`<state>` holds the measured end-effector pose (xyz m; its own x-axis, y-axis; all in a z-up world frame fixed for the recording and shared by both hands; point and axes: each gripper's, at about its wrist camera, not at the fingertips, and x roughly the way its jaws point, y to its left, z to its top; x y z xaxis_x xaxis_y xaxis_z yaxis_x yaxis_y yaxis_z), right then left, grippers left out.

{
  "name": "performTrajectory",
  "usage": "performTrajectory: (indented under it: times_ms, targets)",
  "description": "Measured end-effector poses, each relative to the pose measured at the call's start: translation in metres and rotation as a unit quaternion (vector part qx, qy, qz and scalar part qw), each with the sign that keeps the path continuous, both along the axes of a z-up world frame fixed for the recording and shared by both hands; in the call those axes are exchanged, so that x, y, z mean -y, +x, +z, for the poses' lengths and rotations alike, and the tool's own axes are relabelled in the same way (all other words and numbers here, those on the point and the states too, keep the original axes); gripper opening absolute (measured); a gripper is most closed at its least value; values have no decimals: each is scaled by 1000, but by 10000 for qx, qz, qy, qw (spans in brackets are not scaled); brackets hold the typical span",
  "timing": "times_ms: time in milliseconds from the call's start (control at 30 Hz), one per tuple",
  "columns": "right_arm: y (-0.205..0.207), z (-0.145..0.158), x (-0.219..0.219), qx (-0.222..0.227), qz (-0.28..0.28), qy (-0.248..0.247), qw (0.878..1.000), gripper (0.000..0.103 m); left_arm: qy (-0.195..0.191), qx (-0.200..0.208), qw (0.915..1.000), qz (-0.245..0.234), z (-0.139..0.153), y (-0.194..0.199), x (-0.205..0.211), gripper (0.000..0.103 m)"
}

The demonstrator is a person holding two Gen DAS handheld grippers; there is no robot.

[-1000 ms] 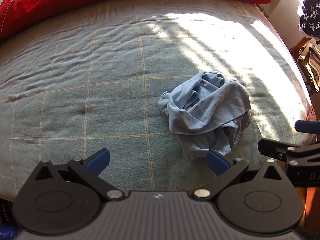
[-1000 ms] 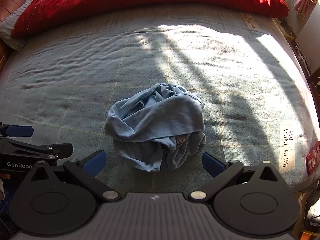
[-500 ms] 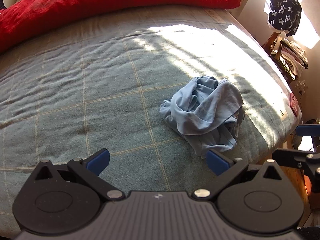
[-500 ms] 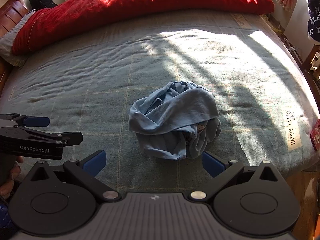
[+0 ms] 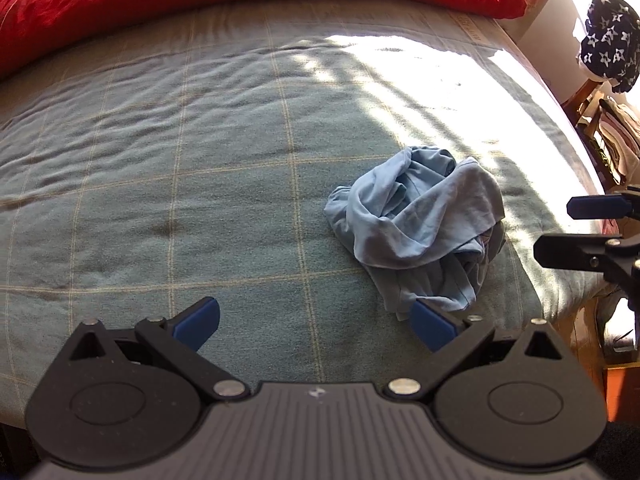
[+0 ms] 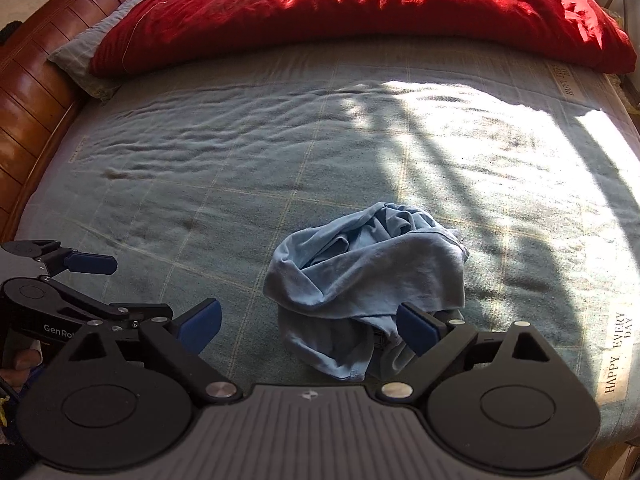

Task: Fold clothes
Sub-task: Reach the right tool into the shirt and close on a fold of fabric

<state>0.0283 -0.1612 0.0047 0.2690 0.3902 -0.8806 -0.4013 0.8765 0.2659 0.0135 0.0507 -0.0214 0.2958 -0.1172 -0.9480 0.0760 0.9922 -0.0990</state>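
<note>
A crumpled light-blue garment (image 5: 420, 224) lies in a heap on the green checked blanket (image 5: 180, 184) near the bed's front edge, partly in sunlight. My left gripper (image 5: 316, 326) hovers open above the blanket to the left of the heap, and its right pad (image 5: 434, 330) overlaps the heap's lower edge in the picture. My right gripper (image 6: 308, 328) is above the heap's (image 6: 368, 284) near side. Its jaws are closing but still wide, with the garment's lower folds showing between the pads and not pressed. Each gripper shows at the edge of the other's view.
A red duvet (image 6: 360, 12) lies along the far side of the bed. A brown wooden headboard (image 6: 28, 92) and a grey pillow (image 6: 86, 60) are at the left. Beyond the right edge stand a star-patterned dark cloth (image 5: 608, 44) and a chair with clothes (image 5: 612, 140).
Both views have swung sideways and back. In the right wrist view the heap now sits closer and more to the right. The right jaws have narrowed slightly. The garment lies unmoved.
</note>
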Motion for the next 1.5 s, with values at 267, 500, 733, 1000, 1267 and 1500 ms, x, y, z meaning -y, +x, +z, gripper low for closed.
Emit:
performTrajectory:
  times_ms: [267,500,733,1000,1267,1500]
  targets:
    - [23,-23,31,-348,898,152,9952,78,352,-176,9983,429,2,3,38,100]
    - [30,-39,45,-427,1014,266,9936,76,614,-296,9976,157,-5,11,58,100]
    - [30,-59,36,-511,1279,134,9904,65,580,-175,9981,-89,-20,15,57,100]
    - [30,-79,-6,-521,1363,-237,9890,63,265,-97,9977,-621,-49,14,27,99]
    - [21,-86,-50,-376,1193,-659,9900,62,-3,133,9871,-1594,-70,22,10,92]
    - [8,-94,-73,4,1799,-944,9792,42,57,15,9866,-1628,-81,29,4,90]
